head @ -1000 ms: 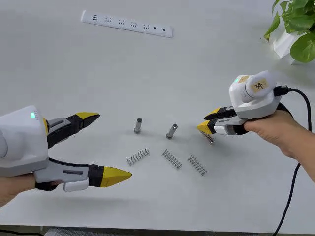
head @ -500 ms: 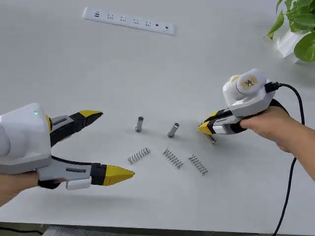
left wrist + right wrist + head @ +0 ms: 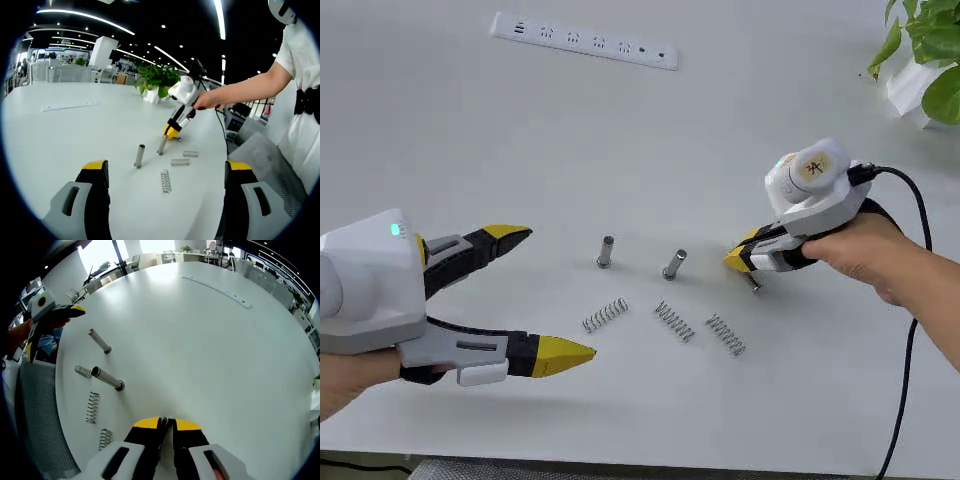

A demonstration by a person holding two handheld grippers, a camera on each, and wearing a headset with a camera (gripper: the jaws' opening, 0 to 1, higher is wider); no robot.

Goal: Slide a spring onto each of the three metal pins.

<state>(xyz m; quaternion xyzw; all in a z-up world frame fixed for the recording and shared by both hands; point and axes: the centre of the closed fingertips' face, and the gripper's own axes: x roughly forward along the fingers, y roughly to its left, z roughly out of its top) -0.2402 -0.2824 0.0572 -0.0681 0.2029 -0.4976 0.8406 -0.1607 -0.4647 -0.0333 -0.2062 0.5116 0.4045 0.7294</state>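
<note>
White left gripper (image 3: 558, 291) and right gripper (image 3: 732, 261), with its black cable (image 3: 898, 178), have yellow-tipped black jaws.

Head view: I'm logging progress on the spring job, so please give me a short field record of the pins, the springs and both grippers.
left gripper: open, holding nothing
right gripper: shut on third pin
third pin: tilted, lower end near the table
upright pins: left pin, middle pin, both bare
springs: left spring, middle spring, right spring, all lying loose on the table
springs on pins: none
</note>
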